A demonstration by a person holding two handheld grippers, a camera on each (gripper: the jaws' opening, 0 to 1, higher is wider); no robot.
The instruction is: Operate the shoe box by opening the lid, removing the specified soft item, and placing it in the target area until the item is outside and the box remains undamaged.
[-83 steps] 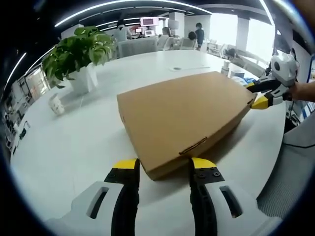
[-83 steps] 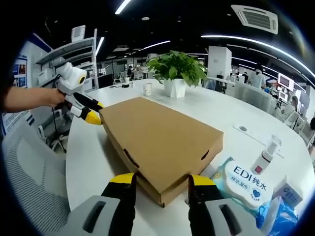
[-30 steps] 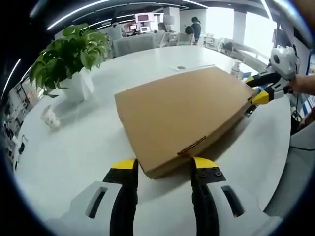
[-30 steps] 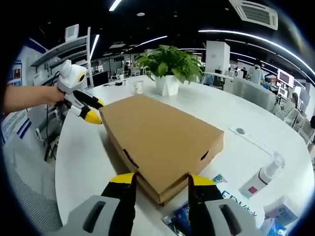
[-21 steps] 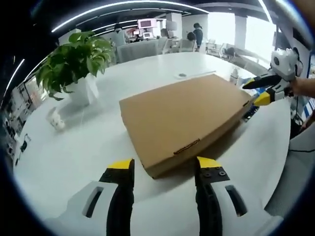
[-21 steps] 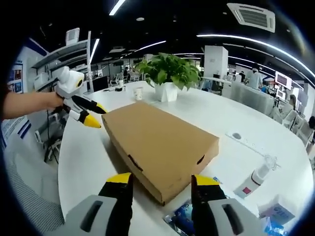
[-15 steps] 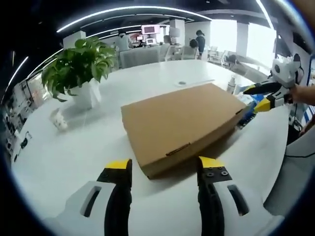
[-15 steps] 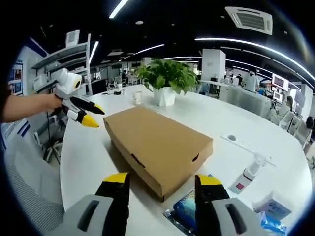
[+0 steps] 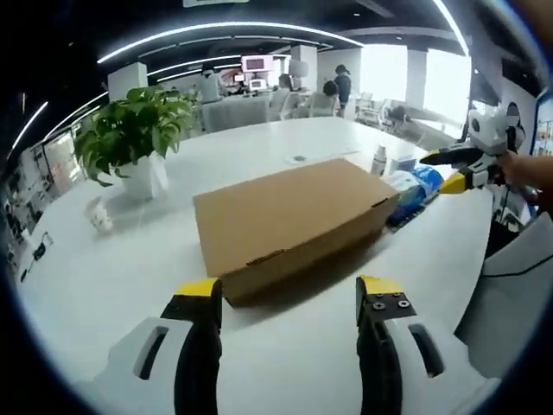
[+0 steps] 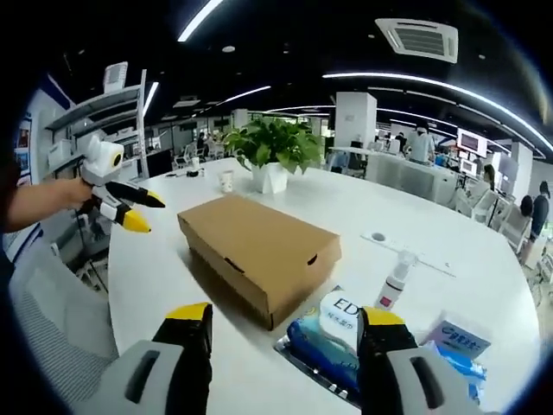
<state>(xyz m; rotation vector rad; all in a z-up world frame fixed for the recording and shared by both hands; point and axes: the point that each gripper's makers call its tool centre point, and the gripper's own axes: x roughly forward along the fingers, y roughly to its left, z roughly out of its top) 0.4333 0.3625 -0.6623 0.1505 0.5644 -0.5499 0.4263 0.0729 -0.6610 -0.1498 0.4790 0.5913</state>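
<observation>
with its lid shut, flat brown cardboard shoe box point(image 9: 289, 222) sits mid white round tabletop point(image 9: 112, 268); left gripper point(image 9: 289, 298) and right gripper point(image 10: 281, 324) both spread apart, clear of it, likely lining up for the lid.

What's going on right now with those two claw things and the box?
Left gripper and right gripper open, off the shoe box. Lid shut. Wipes pack beside the box.
</observation>
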